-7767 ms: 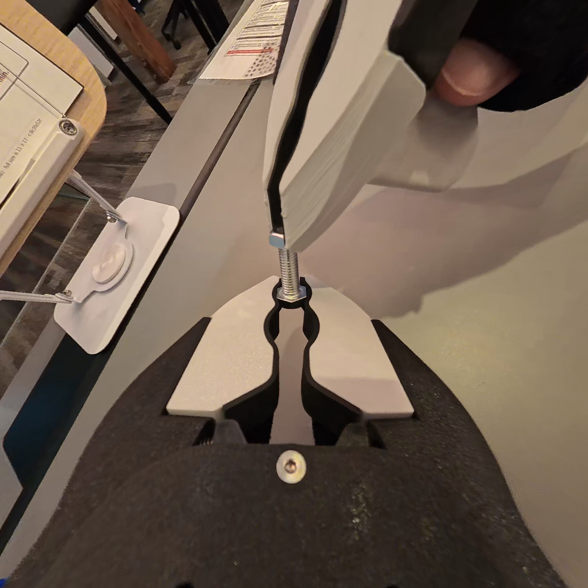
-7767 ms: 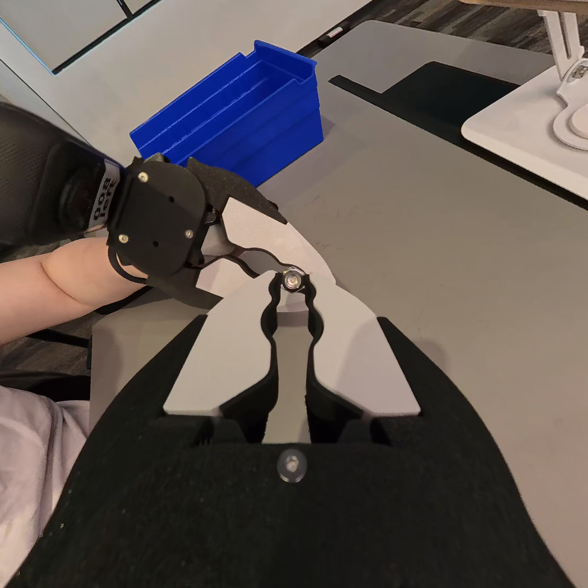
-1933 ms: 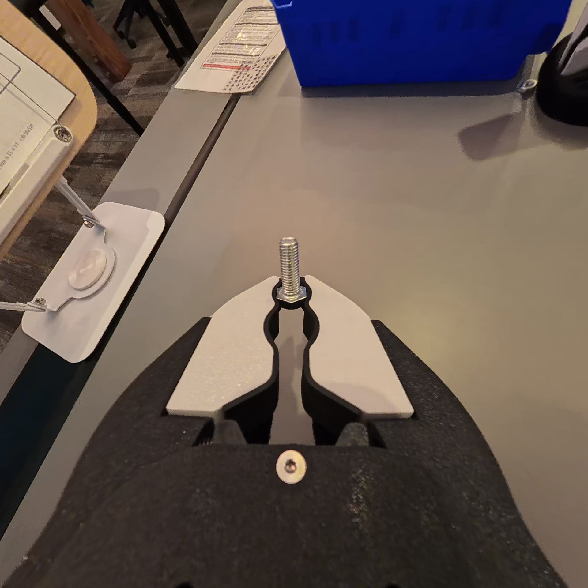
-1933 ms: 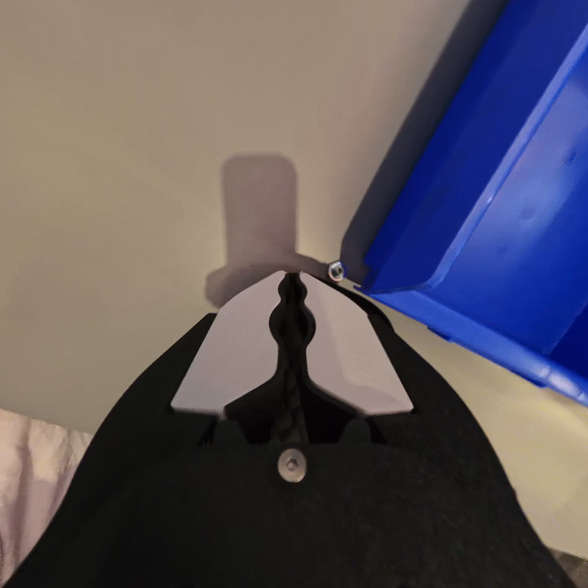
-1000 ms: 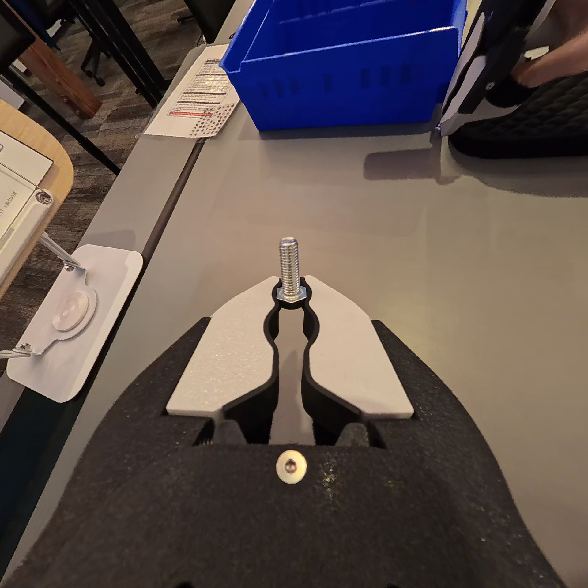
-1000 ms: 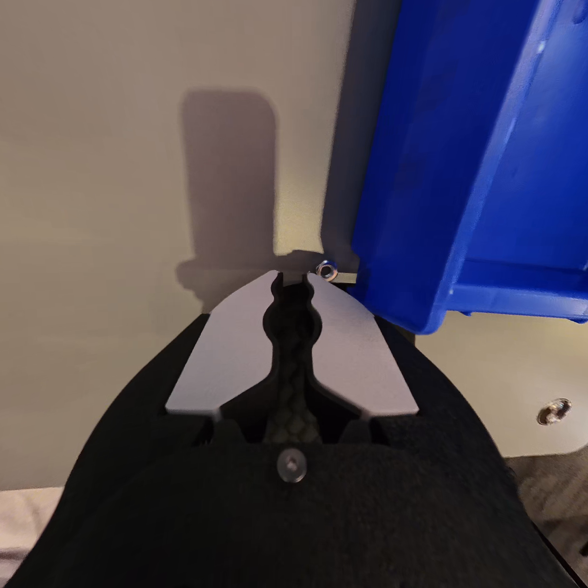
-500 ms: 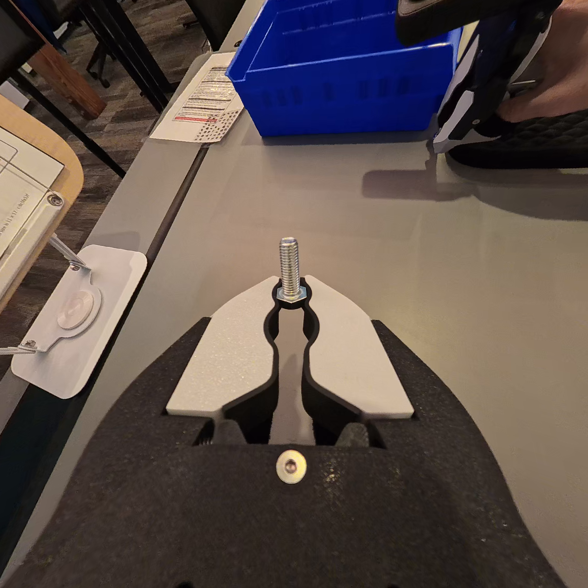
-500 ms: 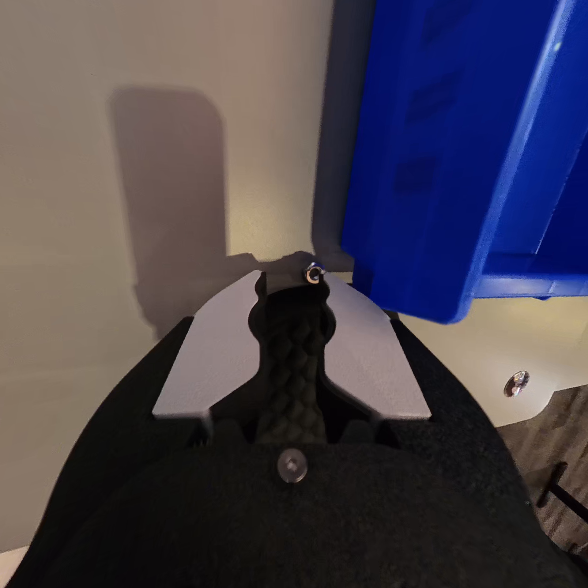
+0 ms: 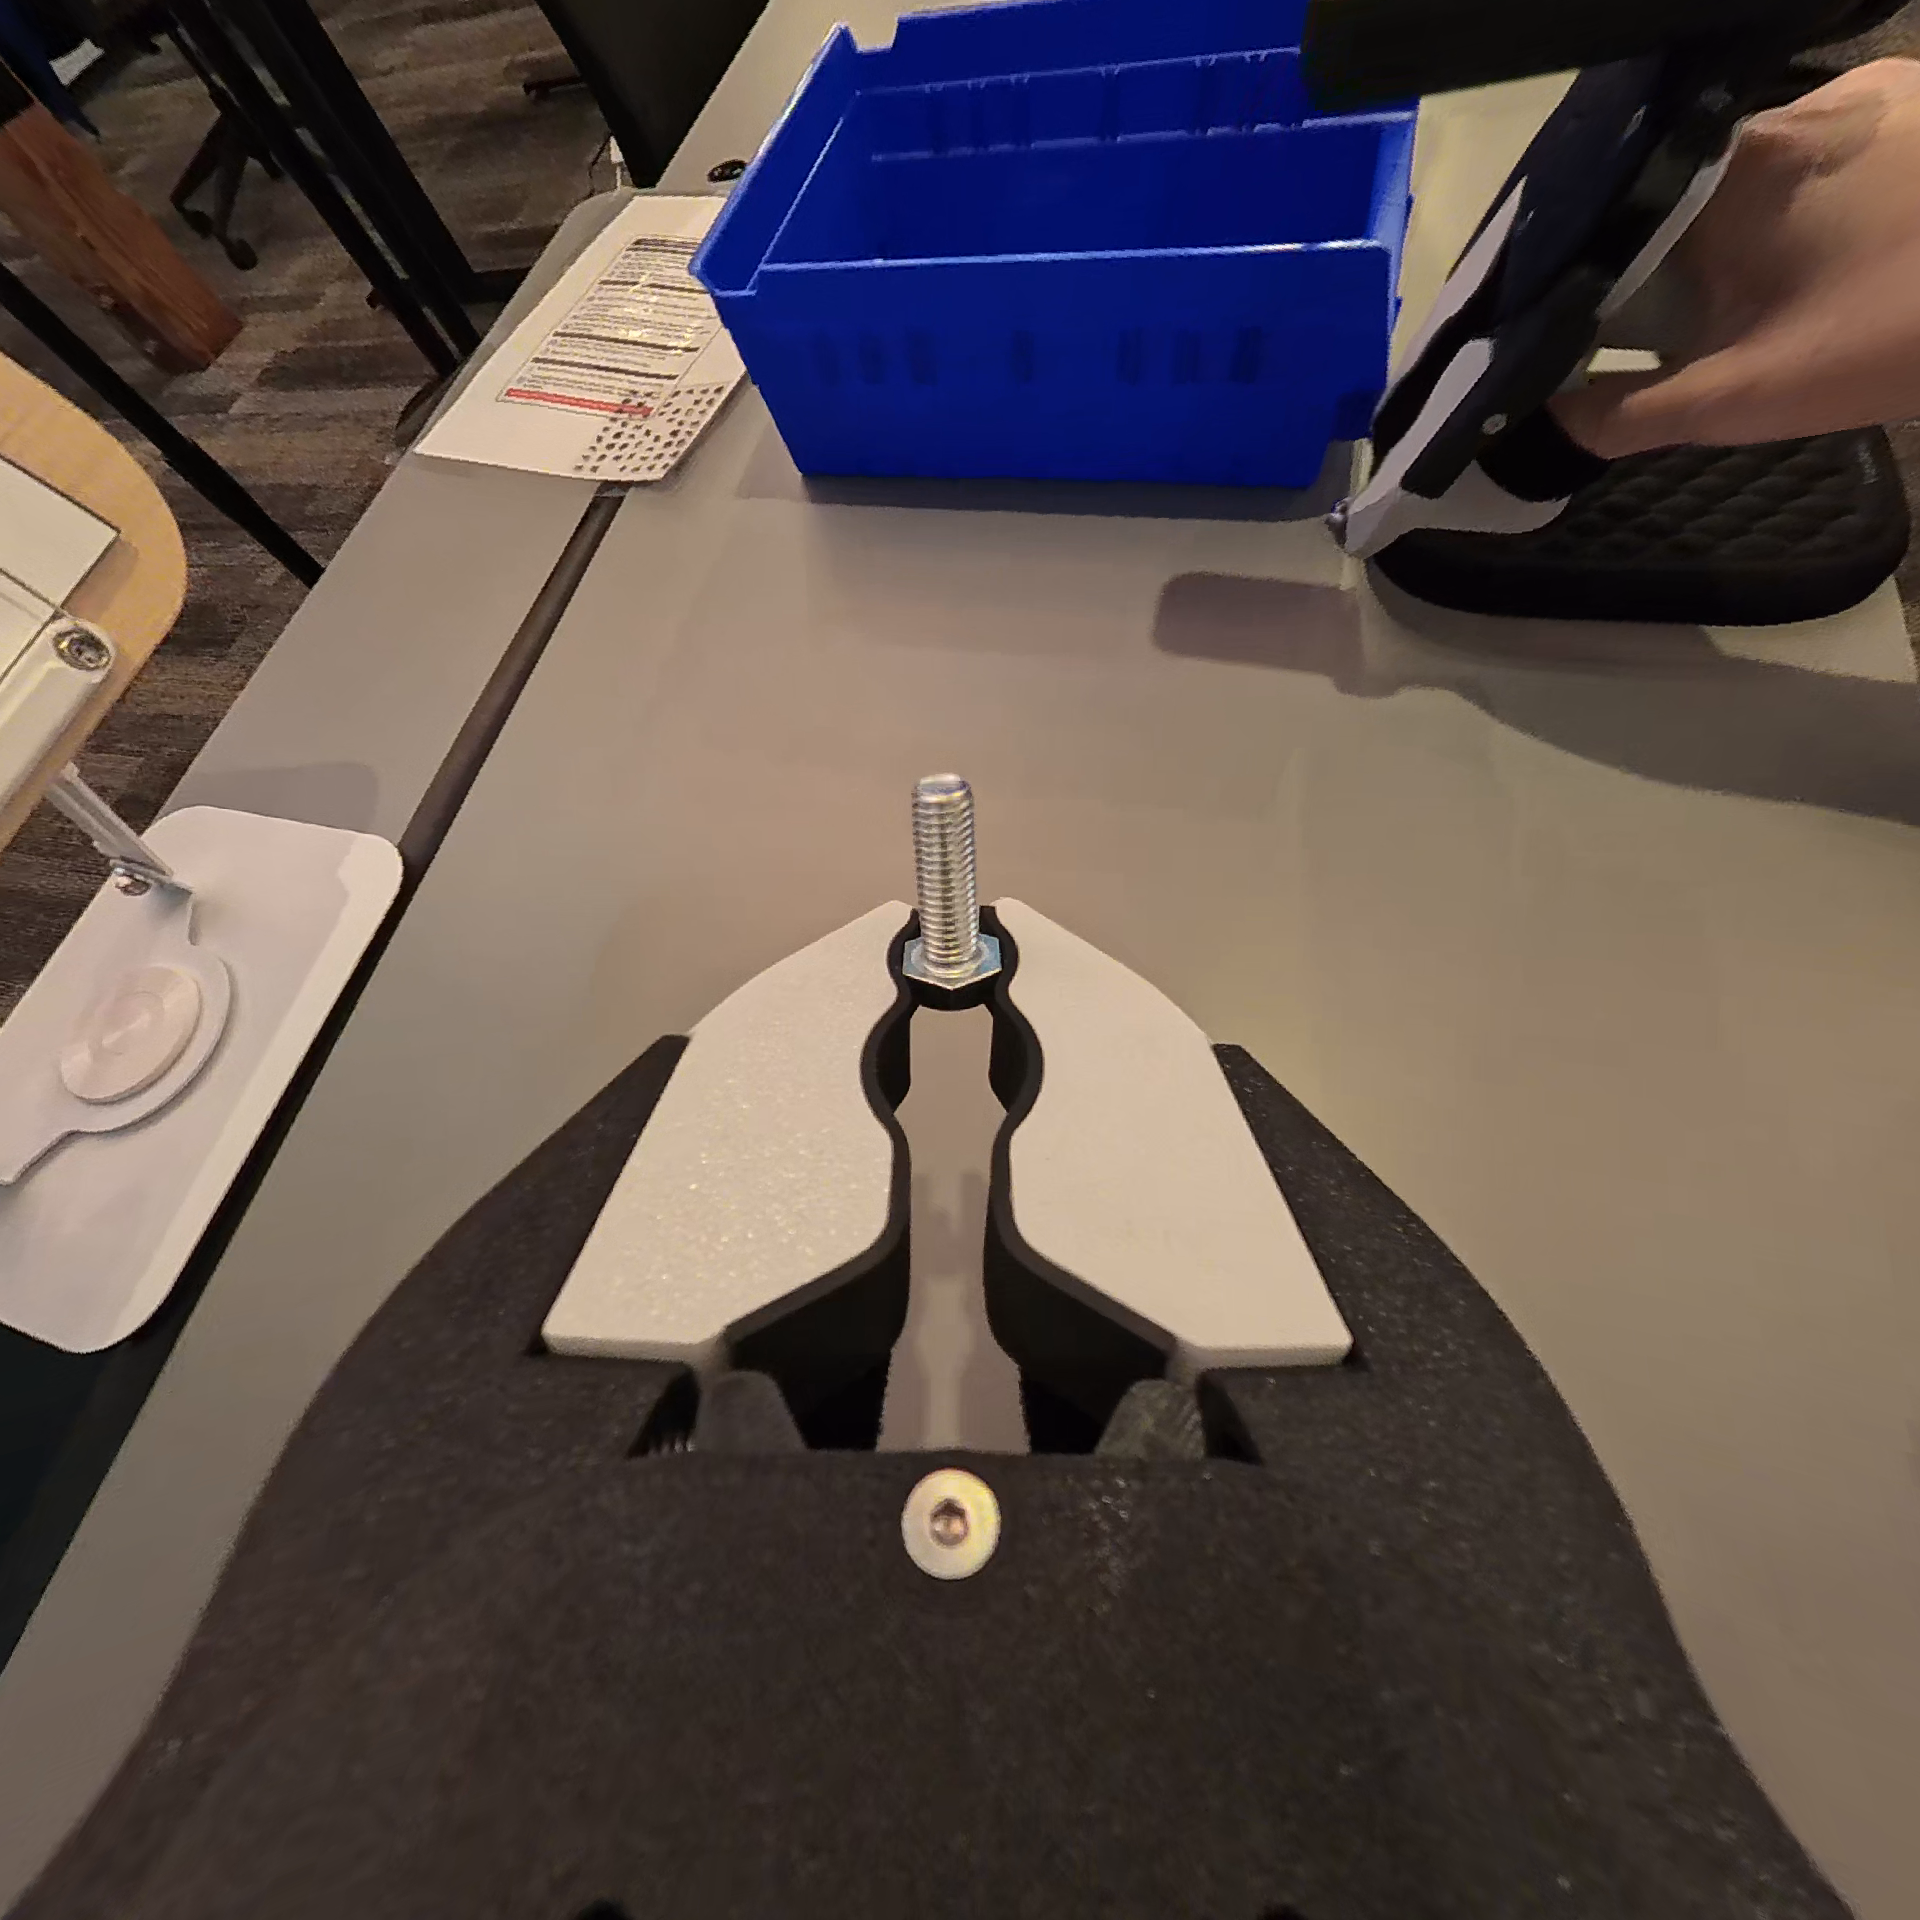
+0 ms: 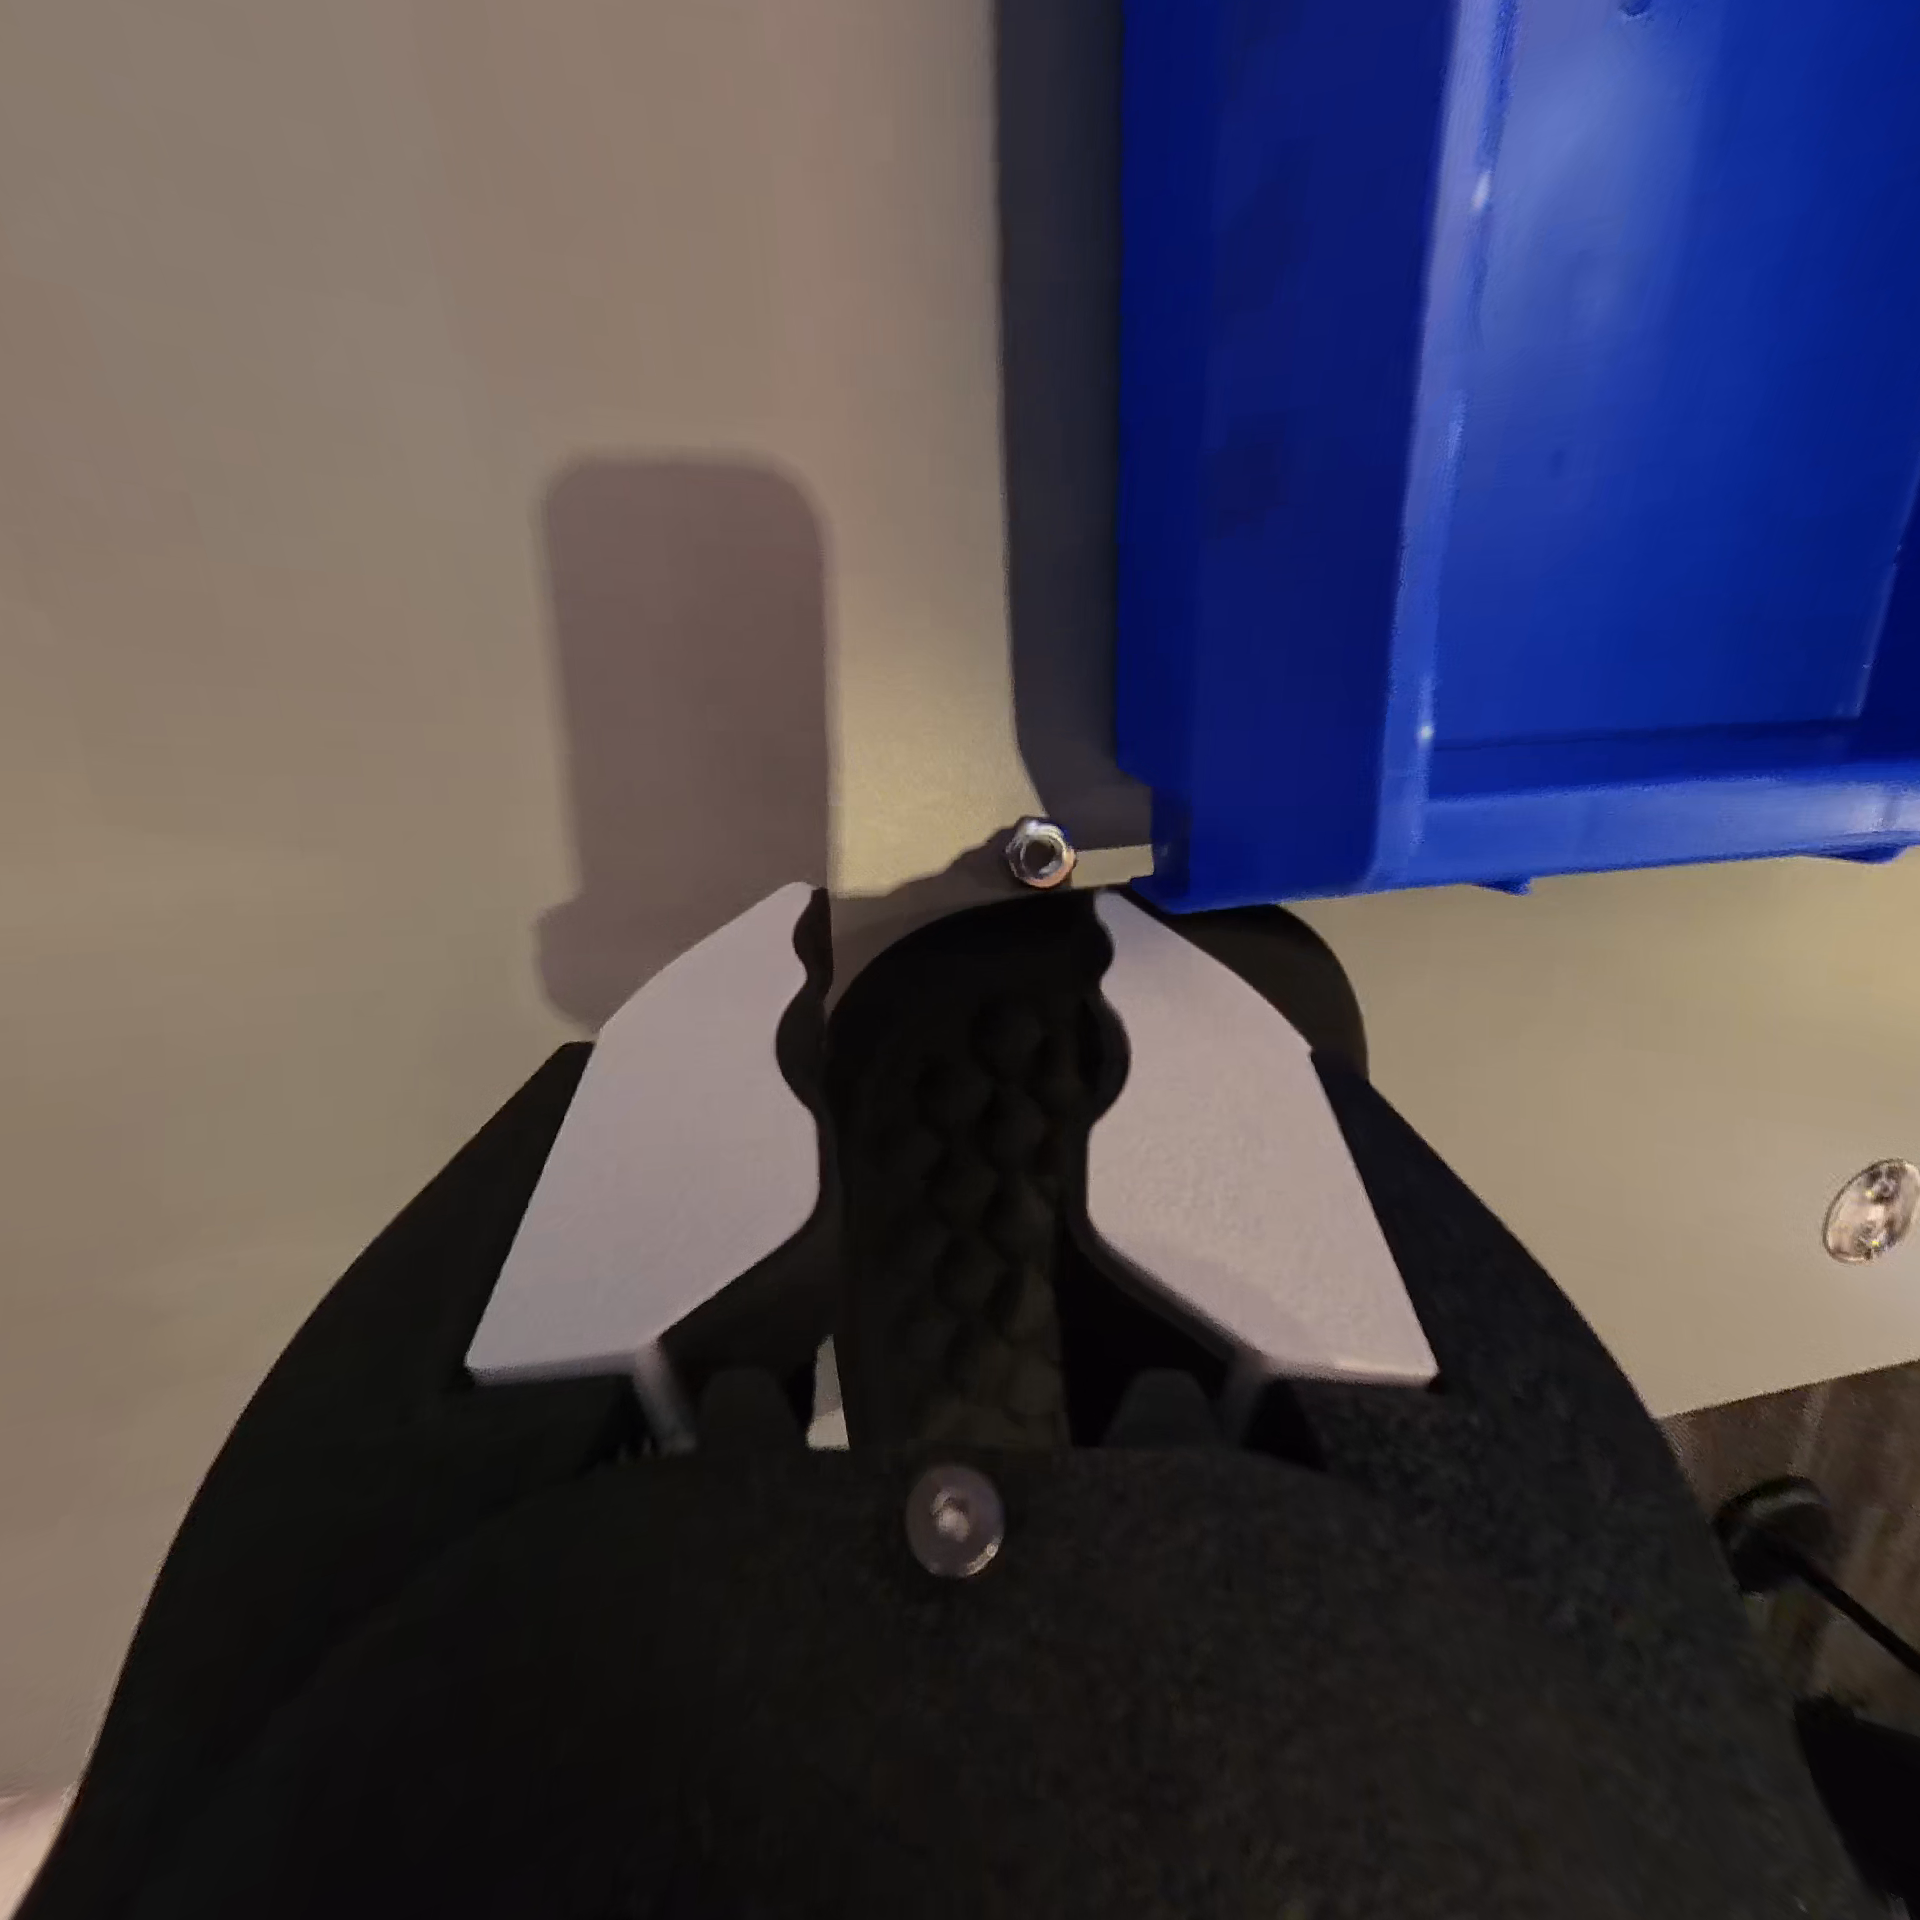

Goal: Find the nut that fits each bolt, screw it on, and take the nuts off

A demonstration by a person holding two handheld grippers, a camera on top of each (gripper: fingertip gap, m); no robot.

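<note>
My left gripper [image 9: 945, 935] is shut on the hex head of a silver bolt [image 9: 943, 862] and holds it upright above the grey table [image 9: 1351, 935]. Its thread is bare. My right gripper [image 10: 961, 914] is open and empty, low over a black textured pad [image 10: 956, 1143]. A small silver nut [image 10: 1037, 854] lies on the table just beyond its fingertips, next to the corner of the blue bin [image 10: 1507, 416]. In the left wrist view the right gripper [image 9: 1361, 530] shows far right, tips down beside the bin [image 9: 1060, 312].
The black pad [image 9: 1642, 540] lies right of the bin. A small round silver piece [image 10: 1870, 1226] sits near the table edge. A printed sheet [image 9: 613, 353] lies left of the bin. A white stand base [image 9: 156, 1049] sits at the table's left edge. The tips of one gripper are about 30 cm away from the tips of the other.
My right gripper, which held a nut on the bolt's tip earlier, moved to the bin corner and opened its jaws by a nut on the table. The left gripper still holds the bolt.
</note>
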